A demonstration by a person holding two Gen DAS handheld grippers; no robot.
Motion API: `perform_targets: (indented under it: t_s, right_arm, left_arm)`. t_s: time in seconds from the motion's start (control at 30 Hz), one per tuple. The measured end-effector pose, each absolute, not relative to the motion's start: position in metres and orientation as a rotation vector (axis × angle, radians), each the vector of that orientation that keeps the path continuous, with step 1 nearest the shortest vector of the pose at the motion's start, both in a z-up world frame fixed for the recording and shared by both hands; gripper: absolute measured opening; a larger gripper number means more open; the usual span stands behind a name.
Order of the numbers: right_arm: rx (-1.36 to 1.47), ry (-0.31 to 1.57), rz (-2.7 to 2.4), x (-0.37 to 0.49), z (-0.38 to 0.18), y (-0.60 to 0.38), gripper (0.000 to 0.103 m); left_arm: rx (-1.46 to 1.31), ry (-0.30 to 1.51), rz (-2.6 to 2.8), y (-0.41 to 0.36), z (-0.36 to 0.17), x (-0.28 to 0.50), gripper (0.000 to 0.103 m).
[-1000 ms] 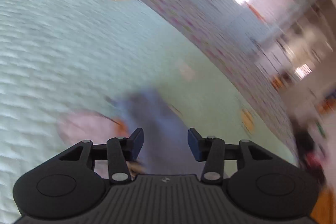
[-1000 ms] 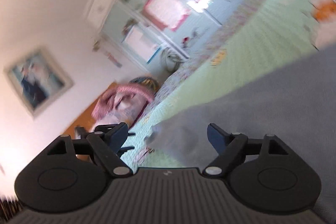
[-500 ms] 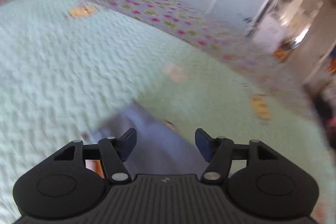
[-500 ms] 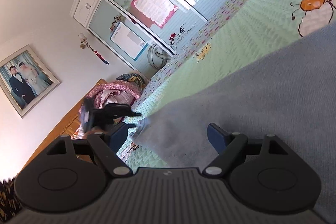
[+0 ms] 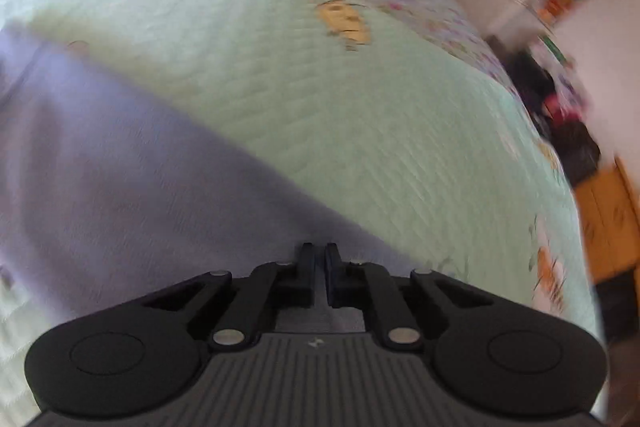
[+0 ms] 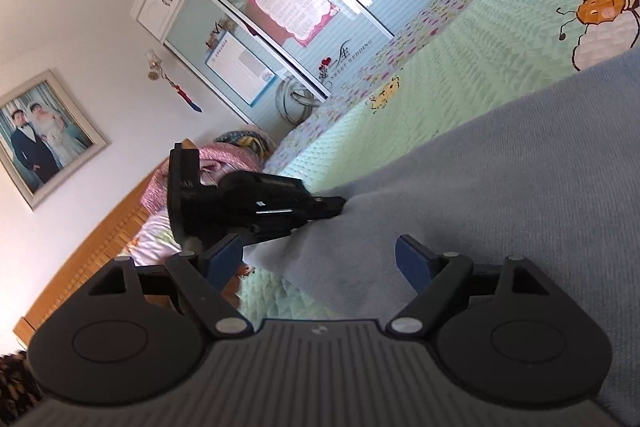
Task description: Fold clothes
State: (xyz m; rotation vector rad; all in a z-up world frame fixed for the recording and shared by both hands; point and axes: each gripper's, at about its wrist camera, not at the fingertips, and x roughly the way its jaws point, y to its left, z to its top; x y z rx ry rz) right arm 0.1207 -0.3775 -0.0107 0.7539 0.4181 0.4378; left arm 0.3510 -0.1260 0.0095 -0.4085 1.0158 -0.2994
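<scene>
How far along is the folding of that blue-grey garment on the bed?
Barely begun. Done: the blue-grey garment lies spread on the green quilt, with no fold that I can see. In hand: the left gripper has shut on the garment's edge, while the right gripper is open, its fingers on either side of the cloth but not pressing it. Left: the right grip, then every fold.

Grey-blue garment (image 6: 500, 179) lies spread flat across the green quilt (image 6: 480, 39).
</scene>
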Motion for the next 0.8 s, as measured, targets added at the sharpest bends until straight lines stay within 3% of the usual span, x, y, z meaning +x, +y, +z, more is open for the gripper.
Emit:
perform_targets:
  t_s: [0.03, 0.07, 0.1, 0.13, 0.17, 0.27, 0.33, 0.43, 0.57, 0.7, 0.8]
  right_arm:
    - [0.753, 0.419, 0.434, 0.120, -0.010, -0.377, 0.084]
    - [0.752, 0.418, 0.433, 0.120, -0.010, -0.377, 0.084]
    - [0.751, 0.415, 0.431, 0.120, -0.010, -0.378, 0.084]
    - [0.754, 0.413, 0.430, 0.120, -0.010, -0.378, 0.084]
    - [0.762, 0.409, 0.429, 0.120, -0.010, -0.380, 0.084]
    - [0.791, 0.399, 0.428, 0.120, -0.012, -0.384, 0.084]
    - [0.815, 0.395, 0.429, 0.120, -0.014, -0.388, 0.084]
    - [0.850, 0.390, 0.430, 0.121, -0.017, -0.393, 0.084]
    - [0.883, 0.380, 0.424, 0.122, -0.019, -0.397, 0.084]
    - [0.879, 0.385, 0.417, 0.123, -0.018, -0.395, 0.084]
    - [0.878, 0.386, 0.416, 0.122, -0.018, -0.395, 0.084]
  left_arm:
    - [-0.359, 1.002, -0.273, -0.132, 0.019, 0.347, 0.012]
    - [-0.317, 0.986, -0.300, -0.143, 0.029, 0.338, 0.033]
    - [-0.276, 0.969, -0.326, -0.154, 0.038, 0.330, 0.045]
    - [-0.239, 0.953, -0.358, -0.165, 0.046, 0.322, 0.070]
    - [-0.258, 0.960, -0.447, -0.176, 0.044, 0.317, 0.080]
    - [-0.166, 1.042, -0.539, -0.208, 0.016, 0.310, 0.081]
    - [-0.122, 0.991, -0.531, -0.210, 0.007, 0.308, 0.081]
    - [-0.217, 0.992, -0.439, -0.187, 0.023, 0.303, 0.077]
    - [-0.455, 0.882, -0.294, -0.124, 0.042, 0.246, 0.082]
    - [-0.802, 0.933, -0.209, -0.087, -0.003, 0.200, 0.082]
    - [-0.829, 0.841, -0.231, -0.092, -0.009, 0.196, 0.087]
